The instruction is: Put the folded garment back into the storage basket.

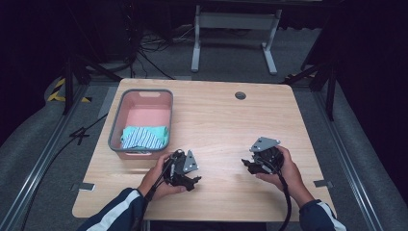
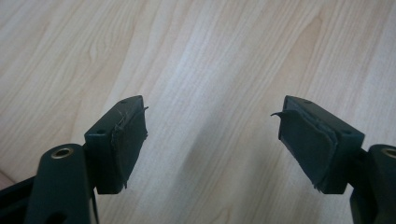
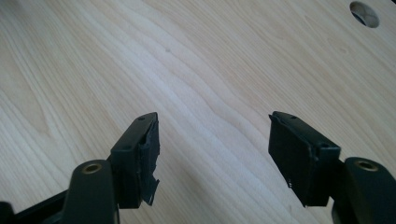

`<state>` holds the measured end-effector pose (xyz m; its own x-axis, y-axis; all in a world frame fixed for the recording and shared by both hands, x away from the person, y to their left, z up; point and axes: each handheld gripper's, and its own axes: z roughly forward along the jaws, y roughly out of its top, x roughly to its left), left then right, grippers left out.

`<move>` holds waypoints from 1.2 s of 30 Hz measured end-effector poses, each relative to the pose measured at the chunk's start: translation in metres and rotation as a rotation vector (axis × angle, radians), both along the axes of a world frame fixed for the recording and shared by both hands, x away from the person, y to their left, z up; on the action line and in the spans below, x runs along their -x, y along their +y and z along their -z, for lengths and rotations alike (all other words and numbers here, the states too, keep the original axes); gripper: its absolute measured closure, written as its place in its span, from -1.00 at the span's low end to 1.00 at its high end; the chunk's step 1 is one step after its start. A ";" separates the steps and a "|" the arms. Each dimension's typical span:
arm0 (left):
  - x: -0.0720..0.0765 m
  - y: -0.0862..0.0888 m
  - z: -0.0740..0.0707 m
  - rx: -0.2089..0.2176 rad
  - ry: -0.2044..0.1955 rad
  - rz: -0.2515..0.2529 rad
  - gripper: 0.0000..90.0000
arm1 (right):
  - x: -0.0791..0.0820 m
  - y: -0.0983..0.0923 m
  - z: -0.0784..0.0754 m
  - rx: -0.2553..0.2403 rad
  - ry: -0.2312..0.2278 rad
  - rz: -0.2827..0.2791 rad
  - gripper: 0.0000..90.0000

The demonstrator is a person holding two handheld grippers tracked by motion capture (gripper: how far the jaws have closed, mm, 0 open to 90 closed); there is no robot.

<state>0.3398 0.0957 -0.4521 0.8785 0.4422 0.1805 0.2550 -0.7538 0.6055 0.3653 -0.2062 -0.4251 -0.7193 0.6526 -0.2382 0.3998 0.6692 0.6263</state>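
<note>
A pink basket (image 1: 115, 122) with a grey rim stands at the table's left side, and a folded teal striped cloth (image 1: 143, 136) lies inside it at the near end. My left gripper (image 1: 196, 179) sits low over the wood just right of the basket's near corner, held in a hand. In the left gripper view the left gripper (image 2: 212, 135) is open, with bare wood between the pads. My right gripper (image 1: 245, 163) is held over the near right part of the table. In the right gripper view the right gripper (image 3: 212, 154) is open too, with nothing between the pads.
The light wooden table (image 1: 216, 125) has a round cable hole (image 1: 240, 95) near its far edge, also seen as the hole (image 3: 364, 13) at the top right of the right gripper view. A white frame stand (image 1: 235, 21) and cables lie on the floor beyond the table.
</note>
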 end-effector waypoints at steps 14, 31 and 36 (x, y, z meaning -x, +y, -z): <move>0.011 0.024 0.014 -0.013 0.039 0.007 -0.50 | 0.020 -0.034 0.024 -0.041 -0.001 0.023 -0.34; 0.021 0.057 0.023 0.111 0.135 -0.032 -0.54 | 0.039 -0.073 0.050 -0.134 0.040 0.087 -0.44; 0.024 0.070 0.029 0.158 0.135 -0.055 -0.64 | 0.045 -0.087 0.055 -0.181 0.033 0.122 -0.50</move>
<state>0.3158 0.1656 -0.4807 0.8640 0.5033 -0.0125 0.3795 -0.6348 0.6730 0.3207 -0.2933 -0.4800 -0.6379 0.7652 -0.0870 0.4931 0.4926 0.7171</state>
